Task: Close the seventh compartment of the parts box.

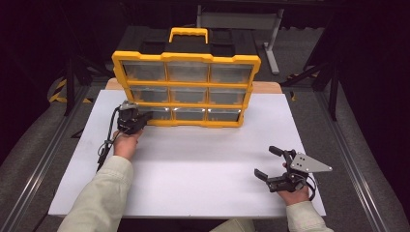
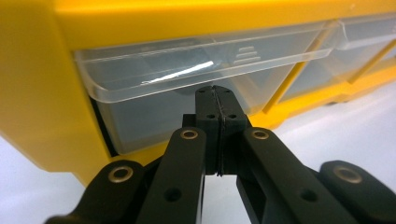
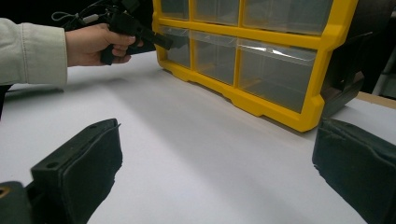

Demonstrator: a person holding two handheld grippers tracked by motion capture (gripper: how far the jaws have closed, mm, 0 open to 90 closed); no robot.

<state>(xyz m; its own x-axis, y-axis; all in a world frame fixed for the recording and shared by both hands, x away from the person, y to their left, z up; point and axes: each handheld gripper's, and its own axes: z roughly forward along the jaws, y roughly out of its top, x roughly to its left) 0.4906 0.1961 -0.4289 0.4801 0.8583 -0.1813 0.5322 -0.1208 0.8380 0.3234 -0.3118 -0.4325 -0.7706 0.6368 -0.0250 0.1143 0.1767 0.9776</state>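
Reaching left gripper (image 2: 216,100), jaws together, seemingly at drawer (image 2: 187,74); right gripper (image 1: 273,163) wide.

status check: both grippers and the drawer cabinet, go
Left gripper shut, tips at the bottom-left drawer of the yellow cabinet, under its lip. Right gripper open, idle on the white board. Nothing in the way.

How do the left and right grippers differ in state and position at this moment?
The left gripper has its jaws closed together, while the right gripper has its jaws spread wide. The left gripper is at the bottom-left drawer of the yellow organizer, its tips just under the drawer's clear lip; the right gripper hovers over bare white table, away from the organizer. Both are black, hand-held, and hold nothing visible.
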